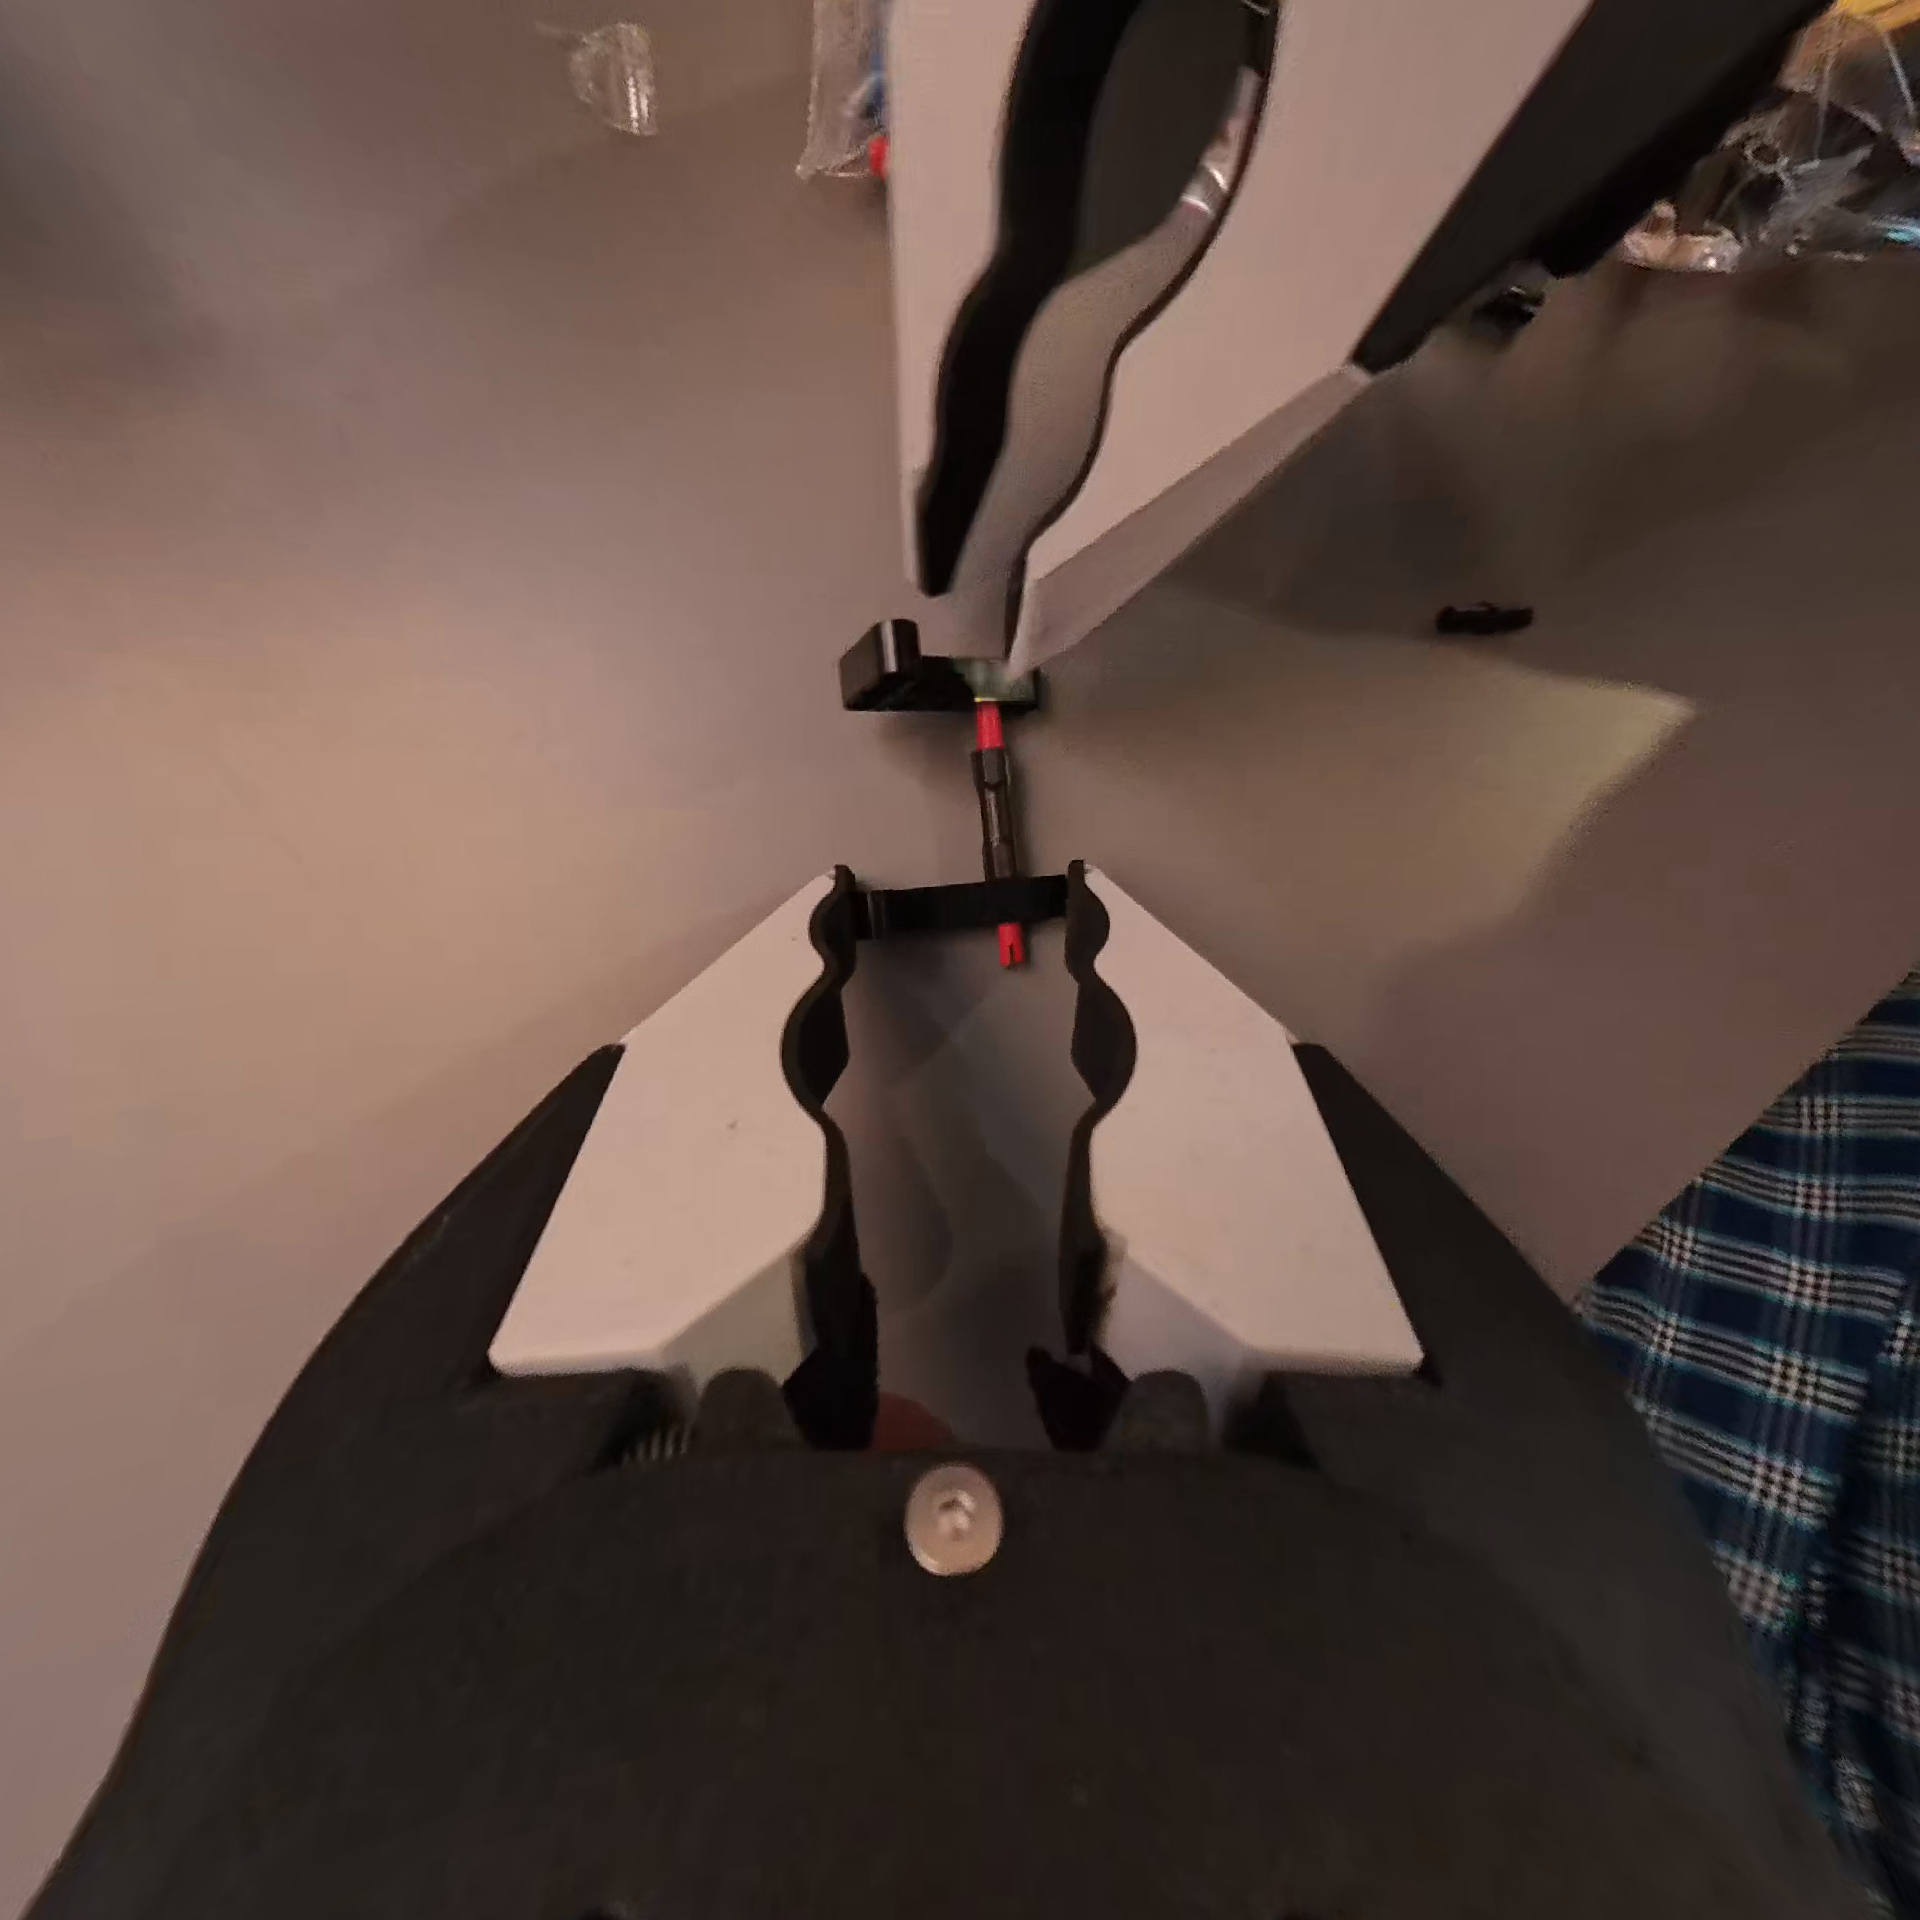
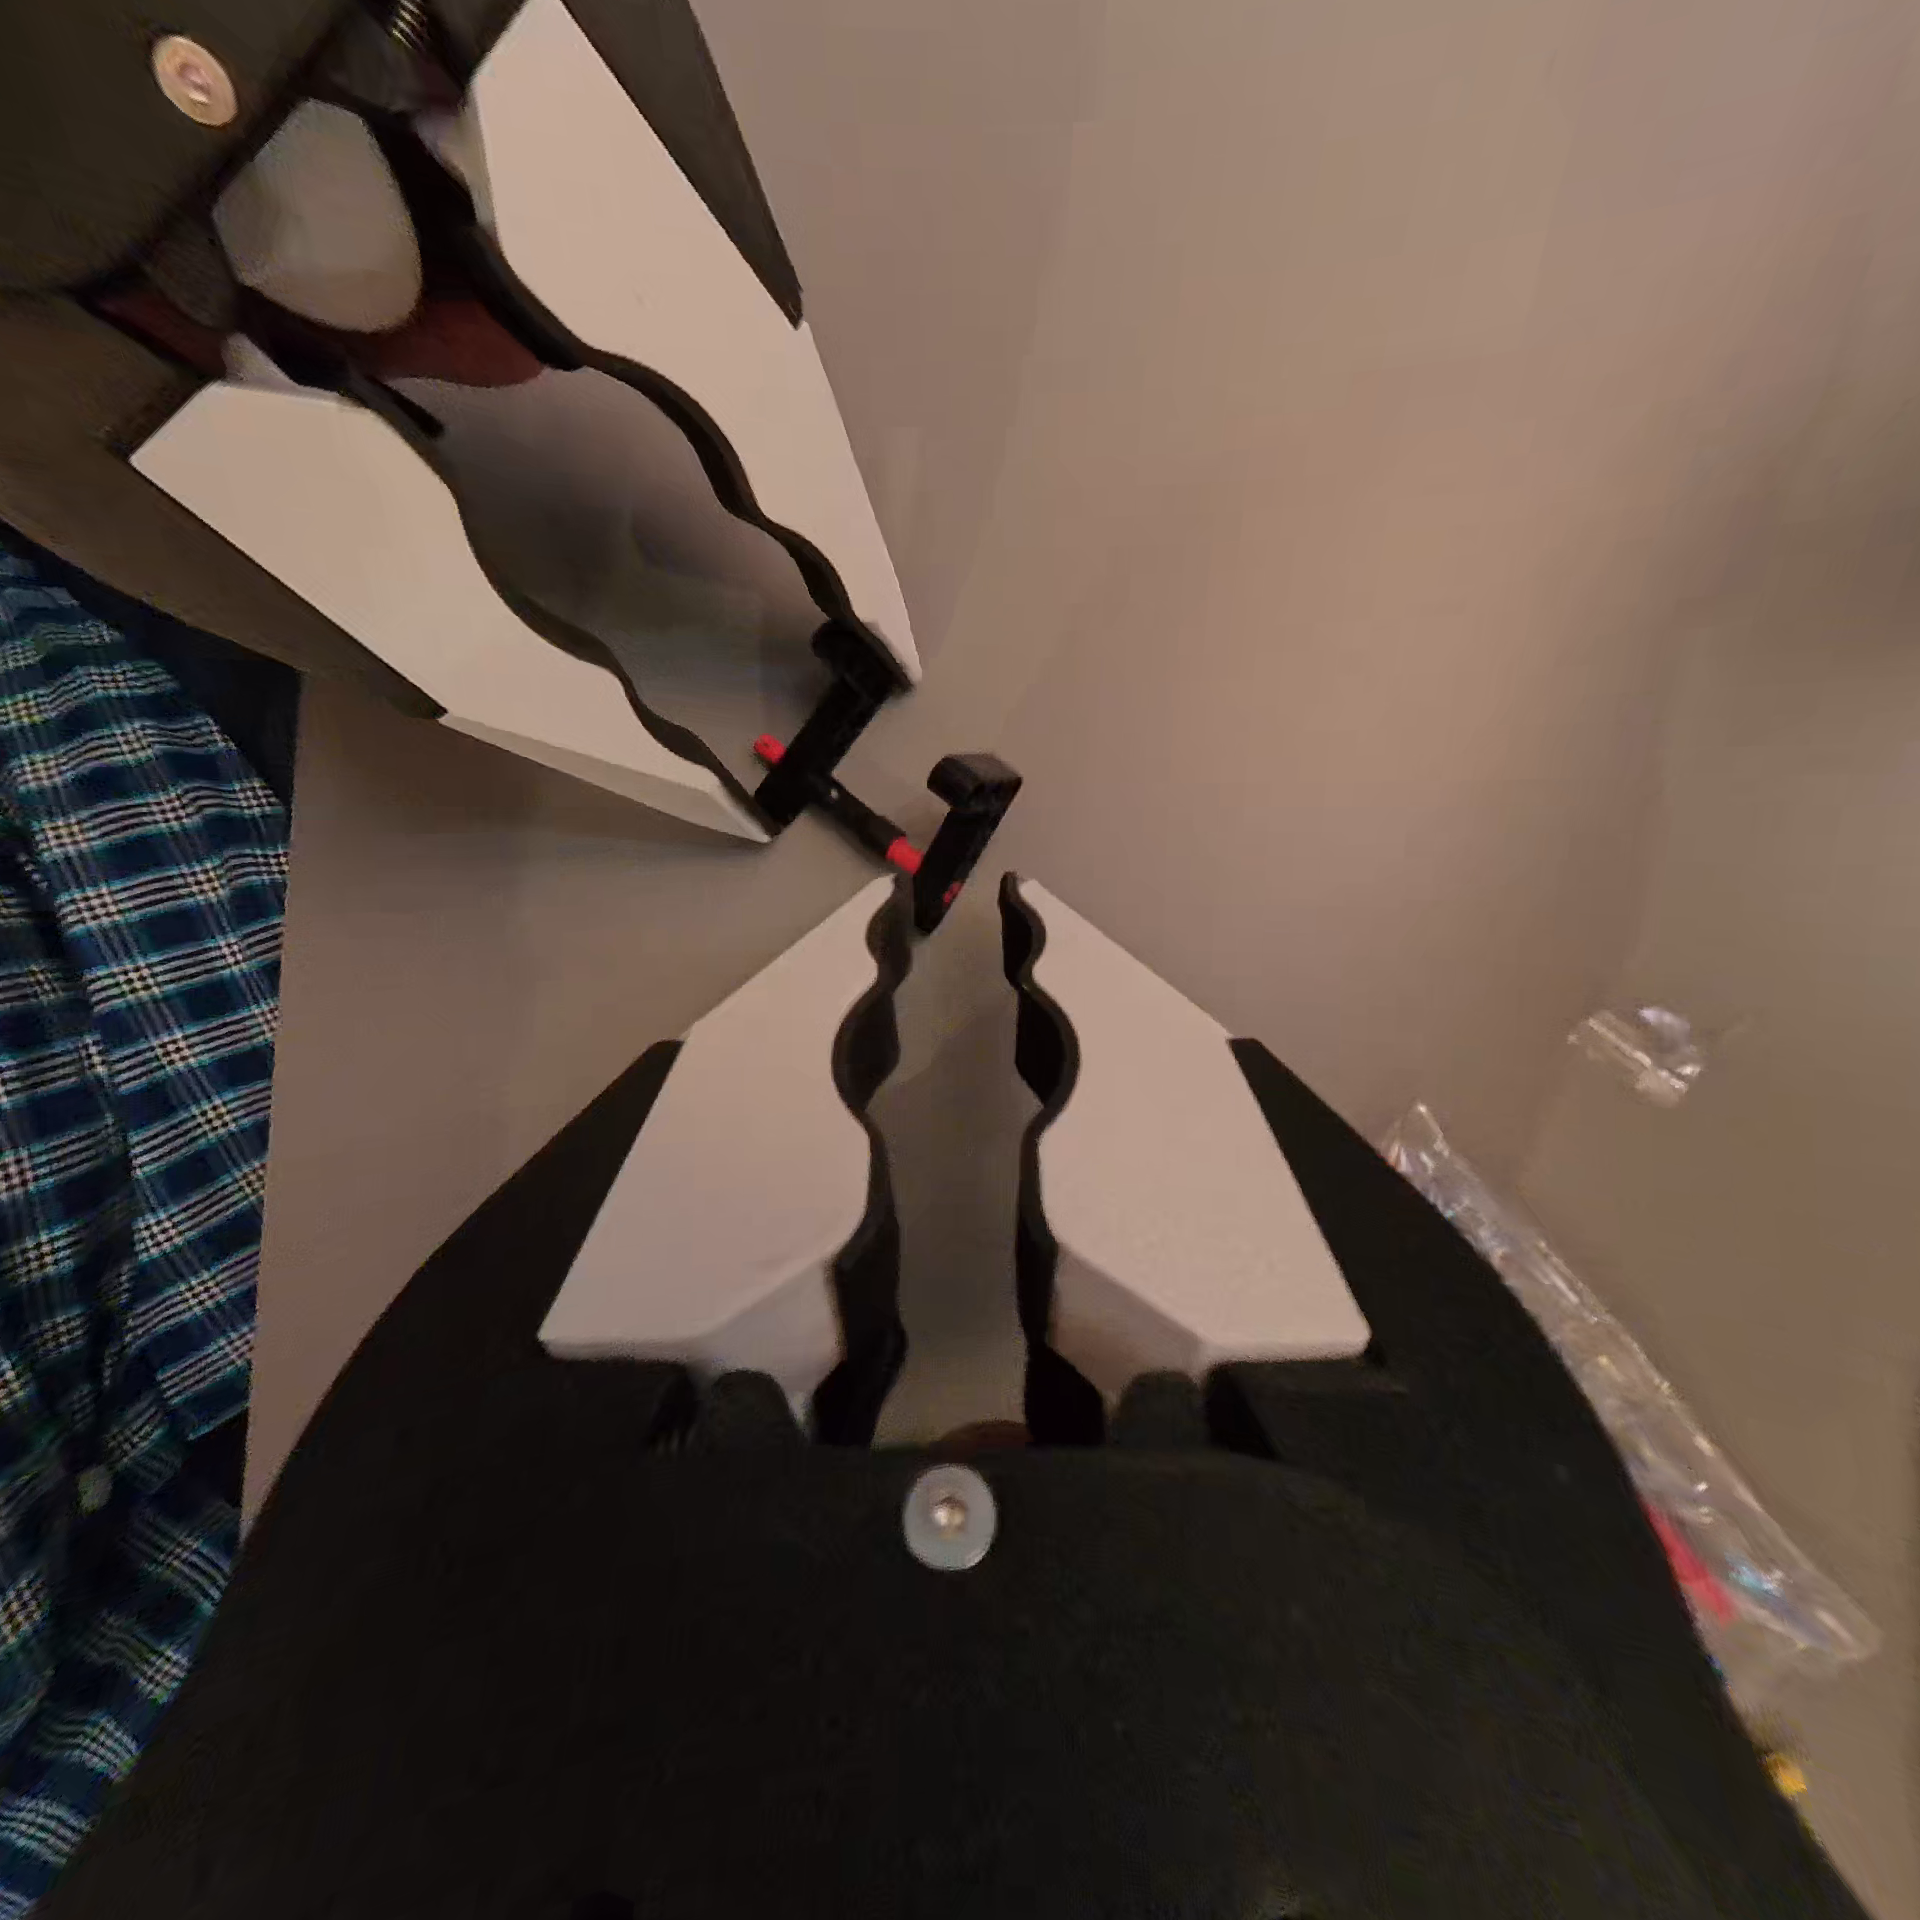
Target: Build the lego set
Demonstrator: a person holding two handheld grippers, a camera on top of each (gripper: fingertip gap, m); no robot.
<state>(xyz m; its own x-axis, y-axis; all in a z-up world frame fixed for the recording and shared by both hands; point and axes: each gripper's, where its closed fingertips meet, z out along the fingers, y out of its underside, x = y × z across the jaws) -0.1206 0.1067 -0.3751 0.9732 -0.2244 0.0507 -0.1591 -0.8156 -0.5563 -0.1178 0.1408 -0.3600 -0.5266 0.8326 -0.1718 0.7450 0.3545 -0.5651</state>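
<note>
My left gripper [image 1: 961, 883] is shut on a thin black beam [image 1: 935, 906] held crosswise between its fingertips. A black axle with red ends [image 1: 992, 800] passes through the beam and runs forward into a black L-shaped piece [image 1: 894, 675]. My right gripper [image 1: 982, 634] comes down from above onto that piece. In the right wrist view the right gripper [image 2: 951, 883] has its jaws a narrow gap apart. The L-shaped piece [image 2: 971, 800] stands just beyond the tips, against the left one. The left gripper [image 2: 836, 753], beam [image 2: 831, 717] and axle [image 2: 862, 808] show at the upper left.
All this is above a grey table [image 1: 416, 727]. Clear plastic bags of parts lie at its far side [image 1: 842, 94] and in the right wrist view [image 2: 1621, 1403]. A small black part [image 1: 1481, 616] lies loose on the table. A person's plaid shirt [image 1: 1787, 1299] is close by. Across from one pair of fingers to the other is roughly 4 cm.
</note>
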